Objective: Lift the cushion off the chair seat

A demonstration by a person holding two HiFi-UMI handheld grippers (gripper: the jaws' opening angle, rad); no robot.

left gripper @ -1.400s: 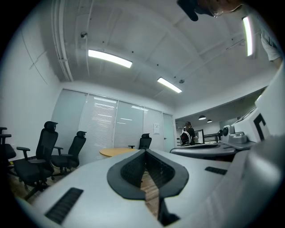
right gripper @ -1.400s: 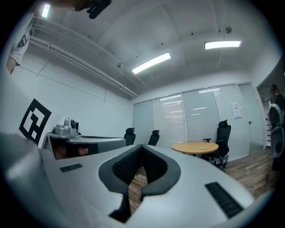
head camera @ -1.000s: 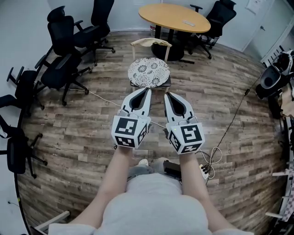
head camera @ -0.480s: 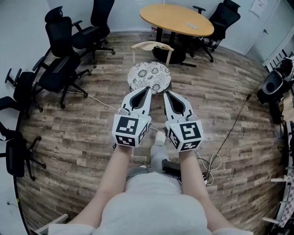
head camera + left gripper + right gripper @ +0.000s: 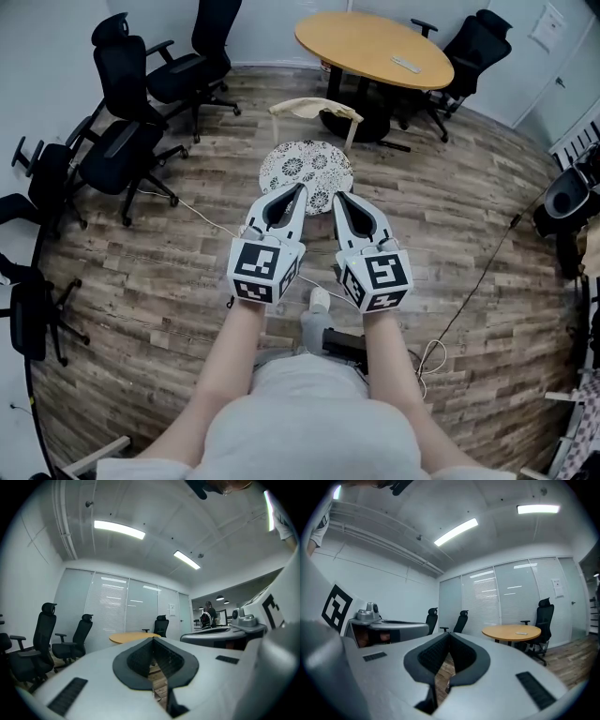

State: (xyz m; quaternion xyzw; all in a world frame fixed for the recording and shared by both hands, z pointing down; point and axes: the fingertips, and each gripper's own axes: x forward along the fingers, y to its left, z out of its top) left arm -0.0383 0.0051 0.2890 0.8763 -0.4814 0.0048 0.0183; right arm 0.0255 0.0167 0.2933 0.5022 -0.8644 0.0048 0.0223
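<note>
A round cushion (image 5: 305,167) with a black-and-white flower pattern lies on the seat of a small wooden chair (image 5: 315,108) in the head view. My left gripper (image 5: 299,187) and right gripper (image 5: 337,197) are held side by side just short of the cushion's near edge, both pointing level toward it. Both are shut with nothing between the jaws. In the left gripper view my left gripper (image 5: 153,640) shows its tips meeting, and in the right gripper view my right gripper (image 5: 449,634) does the same. The cushion is hidden in both gripper views.
Black office chairs (image 5: 122,145) stand along the left wall. A round wooden table (image 5: 373,47) with more black chairs (image 5: 473,47) is behind the cushioned chair. A white cable (image 5: 202,208) runs over the wood floor to a power strip near my feet.
I have walked toward the chair with both grippers held shut in front of me. The cushion now lies closer, with the gripper tips almost over its near edge.
</note>
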